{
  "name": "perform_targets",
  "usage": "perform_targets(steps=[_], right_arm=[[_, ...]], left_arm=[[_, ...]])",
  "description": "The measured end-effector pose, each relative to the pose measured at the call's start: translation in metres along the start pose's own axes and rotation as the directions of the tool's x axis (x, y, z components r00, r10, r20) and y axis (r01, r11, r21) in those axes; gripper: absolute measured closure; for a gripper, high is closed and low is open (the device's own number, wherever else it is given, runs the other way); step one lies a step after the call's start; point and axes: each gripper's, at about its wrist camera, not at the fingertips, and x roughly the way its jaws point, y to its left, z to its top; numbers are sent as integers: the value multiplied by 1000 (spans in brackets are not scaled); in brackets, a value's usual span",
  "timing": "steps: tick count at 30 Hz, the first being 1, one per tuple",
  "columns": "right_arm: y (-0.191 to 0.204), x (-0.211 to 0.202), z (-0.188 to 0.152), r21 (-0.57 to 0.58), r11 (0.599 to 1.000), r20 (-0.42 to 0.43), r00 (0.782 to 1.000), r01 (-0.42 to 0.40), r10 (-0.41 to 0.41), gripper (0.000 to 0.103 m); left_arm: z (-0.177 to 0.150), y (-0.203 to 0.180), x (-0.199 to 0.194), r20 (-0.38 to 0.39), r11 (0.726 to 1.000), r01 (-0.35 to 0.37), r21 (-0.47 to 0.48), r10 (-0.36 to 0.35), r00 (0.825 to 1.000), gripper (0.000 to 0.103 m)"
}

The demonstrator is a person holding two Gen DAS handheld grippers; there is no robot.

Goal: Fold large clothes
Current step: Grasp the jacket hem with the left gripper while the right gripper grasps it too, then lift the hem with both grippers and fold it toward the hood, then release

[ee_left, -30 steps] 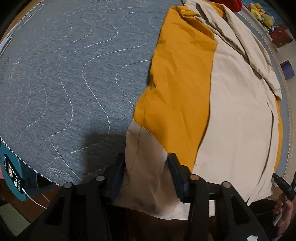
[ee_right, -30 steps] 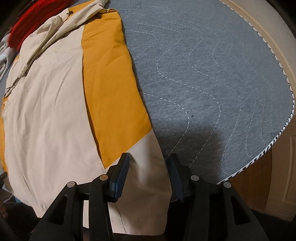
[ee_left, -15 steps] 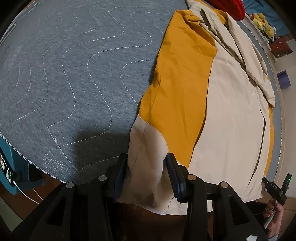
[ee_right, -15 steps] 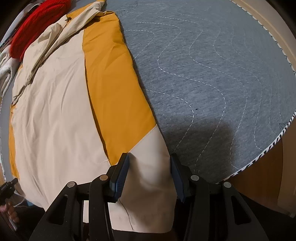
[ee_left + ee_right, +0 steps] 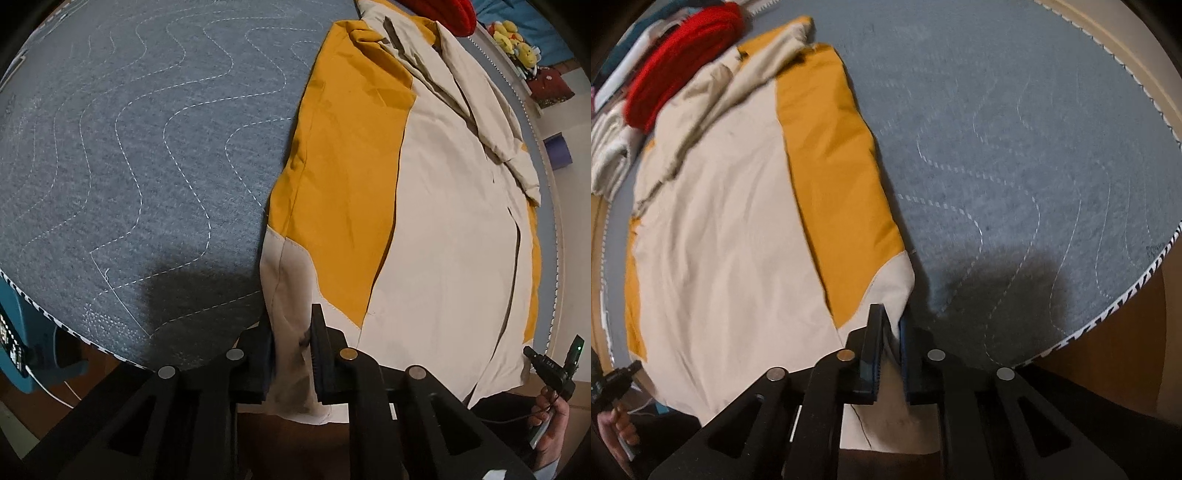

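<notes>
Mustard-and-cream garment (image 5: pixel 424 229): woven cloth, thin and creased, spread flat over right half of left view; hem corners overhang near edge. Left claw (image 5: pixel 291 332) clamped on cream left hem corner; right claw (image 5: pixel 892 332) clamped on cream right hem corner. Judgement: lift both corners level and together, keeping hem taut, and carry them toward collar at frame top for an even fold. Grey quilted bed cover (image 5: pixel 129 147), wavy white stitching. Red knit item (image 5: pixel 679 59), upper left.
</notes>
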Motion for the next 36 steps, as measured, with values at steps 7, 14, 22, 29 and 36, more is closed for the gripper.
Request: perform_targets(steps=[7,14,22,29,36], right_arm=[[6,11,-7,-41,998,-24,999,47,-48,86],[19,16,-8,-80,994,-19,997,77,-79,85],[26,13,-11,-96,992,-5,997,80,-81,87],[33,4,-10,-100,993,44,997,60,-55,99],[42,-65,-11,-131,991,208,976,-33,60,101]], left_arm=[[0,-5,4,-4,1000,-14,5,14,1000,85],[1,-8,7,-5,1000,-15,6,15,1000,85],[-2,-8,7,-4,1000,-20,12,20,1000,85],[-6,-18,-9,49,998,16,60,-19,999,100],[-24,-42,-70,153,973,84,214,-118,981,101]])
